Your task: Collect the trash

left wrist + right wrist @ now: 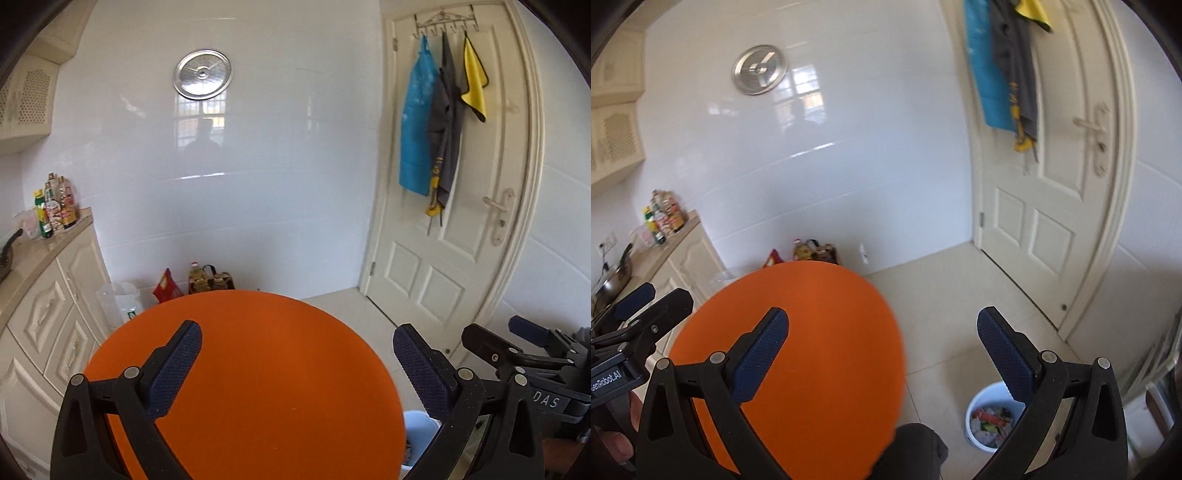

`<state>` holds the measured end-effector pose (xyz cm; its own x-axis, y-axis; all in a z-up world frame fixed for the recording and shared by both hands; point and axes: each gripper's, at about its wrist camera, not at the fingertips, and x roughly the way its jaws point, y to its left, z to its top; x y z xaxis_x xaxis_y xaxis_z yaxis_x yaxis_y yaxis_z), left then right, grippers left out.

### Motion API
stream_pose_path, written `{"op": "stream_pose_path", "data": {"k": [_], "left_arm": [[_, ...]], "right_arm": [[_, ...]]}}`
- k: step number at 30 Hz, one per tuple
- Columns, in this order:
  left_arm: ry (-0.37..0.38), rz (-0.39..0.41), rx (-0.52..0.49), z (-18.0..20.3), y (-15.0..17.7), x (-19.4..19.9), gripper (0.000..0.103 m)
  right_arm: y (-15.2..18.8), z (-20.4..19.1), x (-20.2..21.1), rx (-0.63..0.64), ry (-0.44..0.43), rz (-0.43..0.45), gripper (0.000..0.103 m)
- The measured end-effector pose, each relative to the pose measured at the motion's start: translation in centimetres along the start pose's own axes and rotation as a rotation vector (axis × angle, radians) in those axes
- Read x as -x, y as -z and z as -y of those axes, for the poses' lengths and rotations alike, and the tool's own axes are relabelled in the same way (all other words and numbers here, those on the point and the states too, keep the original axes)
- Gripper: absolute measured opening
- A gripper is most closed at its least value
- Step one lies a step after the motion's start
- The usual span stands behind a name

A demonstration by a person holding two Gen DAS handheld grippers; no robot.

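A round orange table [266,369] fills the lower middle of both views [812,350]; no trash shows on its top. A pale blue bin [977,410] stands on the floor right of the table, with several wrappers [991,419] inside; only its rim [419,424] shows in the left wrist view. My left gripper [297,369] is open and empty above the table. My right gripper [882,354] is open and empty over the table's right edge. Each gripper shows at the edge of the other's view, the right [524,350] and the left [646,314].
A cream counter with cabinets [48,295] runs along the left, carrying bottles [57,206] and a pan [617,277]. Bags and an oil bottle [199,280] sit on the floor by the white wall. A closed white door [454,184] with hanging cloths is at the right.
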<state>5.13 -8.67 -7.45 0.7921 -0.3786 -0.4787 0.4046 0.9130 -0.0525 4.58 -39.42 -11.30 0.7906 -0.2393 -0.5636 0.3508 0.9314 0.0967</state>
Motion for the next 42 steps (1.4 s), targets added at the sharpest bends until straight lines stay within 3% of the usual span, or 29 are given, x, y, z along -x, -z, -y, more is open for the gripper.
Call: {"op": "stream_pose_path", "data": {"k": [9,18,26,33,42], "left_arm": [[-0.19,0.087,0.067,-3.3,4.6,10.8,0.102],[-0.329,0.108,0.105,-2.2,8.1,16.1,0.102],[-0.335,0.118,0.154,-0.7,9.6,18.8,0.102],[-0.387,0.135,0.152,0.0,9.5,19.7,0.102],[-0.356,0.151,0.152,2.5,10.0,20.1,0.102]], "right_arm": [[0.3,-10.4,3.4,0.116,-0.127,0.085,0.103],[2.0,-15.3,5.5,0.188,-0.162,0.129,0.103],[2.5,-16.6,6.1,0.229,-0.151,0.144,0.103],[2.9,-17.5,6.8,0.258,-0.148,0.157,0.103],[2.8,-18.2,7.1,0.276,-0.149,0.162,0.103]]}}
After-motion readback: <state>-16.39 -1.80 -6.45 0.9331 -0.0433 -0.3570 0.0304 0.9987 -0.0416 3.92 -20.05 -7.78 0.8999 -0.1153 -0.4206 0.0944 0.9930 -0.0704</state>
